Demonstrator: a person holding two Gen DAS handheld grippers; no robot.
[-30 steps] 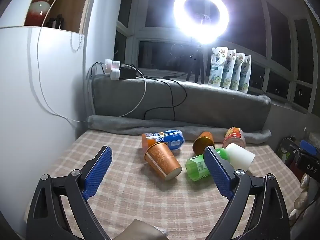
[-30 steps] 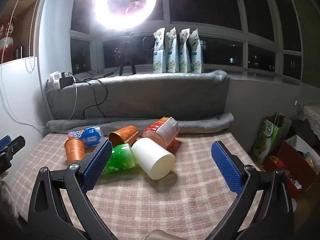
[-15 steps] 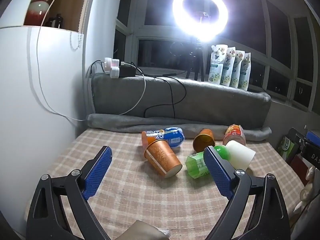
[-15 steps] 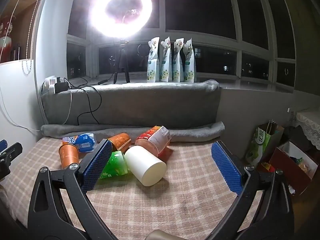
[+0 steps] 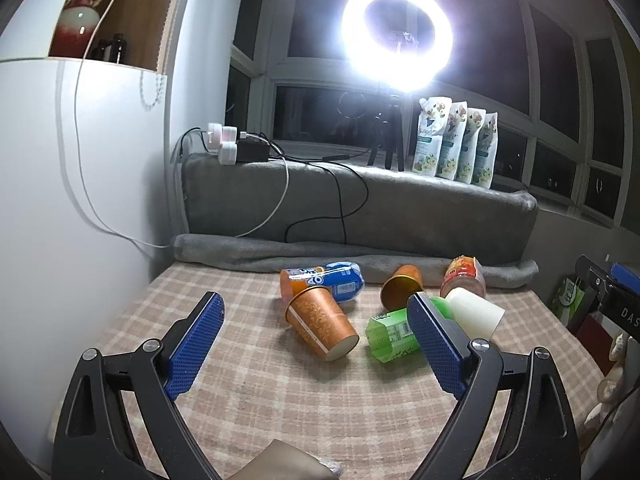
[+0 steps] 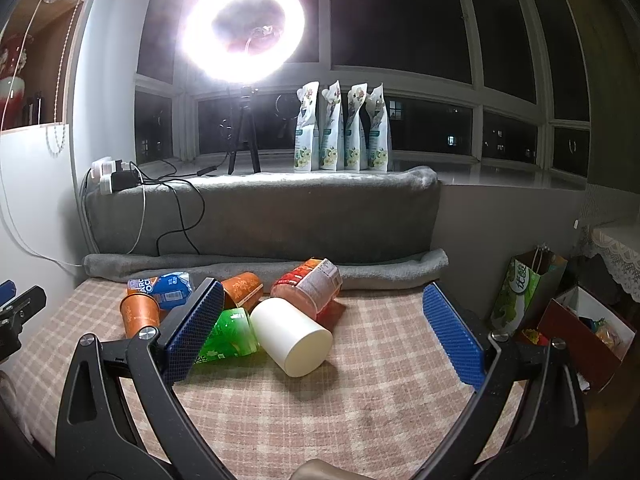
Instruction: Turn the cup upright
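Several cups lie tipped over in a cluster on the checked cloth. In the left wrist view an orange patterned cup [image 5: 320,326] lies nearest, base toward me, with a blue cup [image 5: 332,280], a second orange cup [image 5: 400,290], a green cup [image 5: 390,334], a white cup [image 5: 474,312] and a red cup [image 5: 462,276] around it. My left gripper [image 5: 316,340] is open and empty, above the cloth short of the orange cup. In the right wrist view the white cup [image 6: 294,338] lies nearest, beside the green cup [image 6: 230,334] and red cup [image 6: 310,288]. My right gripper [image 6: 322,326] is open and empty.
A grey blanket roll [image 5: 280,254] and padded ledge [image 6: 260,212] close the back of the table. A white wall [image 5: 60,200] stands on the left with cables and chargers [image 5: 236,148]. A ring light [image 5: 396,38] and pouches [image 6: 342,128] stand on the sill. Bags and a box [image 6: 560,312] sit off the right edge.
Both grippers have drawn back and risen slightly, so the cups sit a little farther and lower in both views. Jaws stayed open. No cup has moved.
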